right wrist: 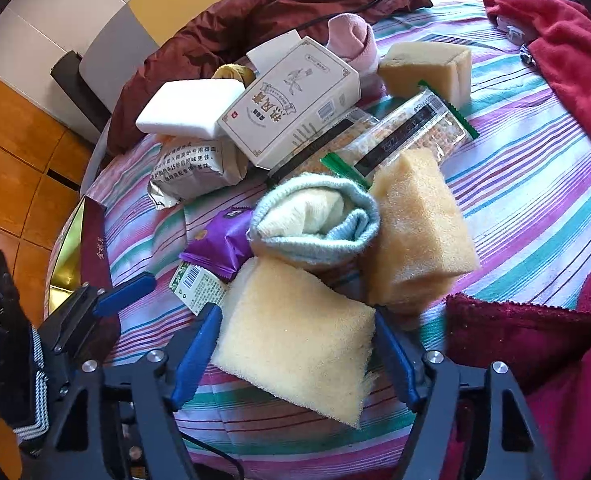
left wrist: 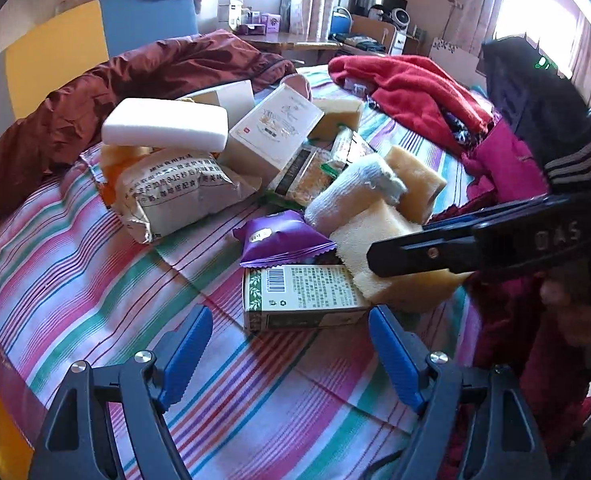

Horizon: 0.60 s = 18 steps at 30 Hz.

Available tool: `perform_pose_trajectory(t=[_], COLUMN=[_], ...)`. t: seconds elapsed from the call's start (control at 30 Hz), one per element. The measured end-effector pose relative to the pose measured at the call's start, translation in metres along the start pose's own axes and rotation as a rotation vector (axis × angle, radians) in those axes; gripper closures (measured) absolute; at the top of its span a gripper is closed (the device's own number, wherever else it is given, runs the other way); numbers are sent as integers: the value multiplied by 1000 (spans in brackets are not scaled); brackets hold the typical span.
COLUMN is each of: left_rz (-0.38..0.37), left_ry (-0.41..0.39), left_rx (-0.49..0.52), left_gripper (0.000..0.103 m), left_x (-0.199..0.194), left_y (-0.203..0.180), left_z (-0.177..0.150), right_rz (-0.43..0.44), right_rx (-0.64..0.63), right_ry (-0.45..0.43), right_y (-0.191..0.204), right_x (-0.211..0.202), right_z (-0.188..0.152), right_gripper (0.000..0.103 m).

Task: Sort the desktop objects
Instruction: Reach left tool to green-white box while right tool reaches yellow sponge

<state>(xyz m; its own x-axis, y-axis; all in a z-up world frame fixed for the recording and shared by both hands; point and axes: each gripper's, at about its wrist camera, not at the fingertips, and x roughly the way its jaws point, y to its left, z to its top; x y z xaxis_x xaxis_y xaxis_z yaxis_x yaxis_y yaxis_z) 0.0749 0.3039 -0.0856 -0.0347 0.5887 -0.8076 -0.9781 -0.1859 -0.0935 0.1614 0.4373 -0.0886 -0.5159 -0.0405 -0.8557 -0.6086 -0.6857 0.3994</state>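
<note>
Closing on the pale yellow sponge (right wrist: 295, 344) is the step in hand, as I read it, and it calls for a square, even squeeze. The right tool (right wrist: 297, 354) has one blue pad on each side of the sponge; the pads look to be at its edges, perhaps just touching, but I see no dent in the foam, so I judge it not yet pinched. Foam gives way, so the pads should bite near the middle of the block and lift straight up, or it may twist out. The rolled blue-and-cream cloth (right wrist: 315, 220) leans on the sponge's far edge and a second, darker sponge (right wrist: 415, 232) lies just beside it, so a slow lift should keep them from being dragged along. The right tool points steeply down at the striped bedspread (right wrist: 535, 184). The left tool (left wrist: 291, 354) also tilts downward, its blue pads spread wide with nothing between them, hovering just short of the green-and-white carton (left wrist: 303, 296), with a purple snack packet (left wrist: 283, 240) beyond that. Farther back the pile holds a grey printed bag (left wrist: 175, 196), a white foam block (left wrist: 167, 124) and a cream printed box (left wrist: 275, 128), all still unsorted.
</note>
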Motion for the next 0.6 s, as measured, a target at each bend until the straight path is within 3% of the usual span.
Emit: perform_pose_trajectory(t=[0.27, 0.6], left_rz=[6, 2], left_ry=[17, 32], left_rx=[56, 41], left_gripper=[21, 21], left_x=[11, 23], left_y=[-6, -6], left_z=[3, 8], right_rz=[38, 47], right_rx=[51, 63], right_ry=[-6, 9], right_y=[-6, -8], right_x=[-2, 2], right_z=[4, 3], right_gripper=[29, 28])
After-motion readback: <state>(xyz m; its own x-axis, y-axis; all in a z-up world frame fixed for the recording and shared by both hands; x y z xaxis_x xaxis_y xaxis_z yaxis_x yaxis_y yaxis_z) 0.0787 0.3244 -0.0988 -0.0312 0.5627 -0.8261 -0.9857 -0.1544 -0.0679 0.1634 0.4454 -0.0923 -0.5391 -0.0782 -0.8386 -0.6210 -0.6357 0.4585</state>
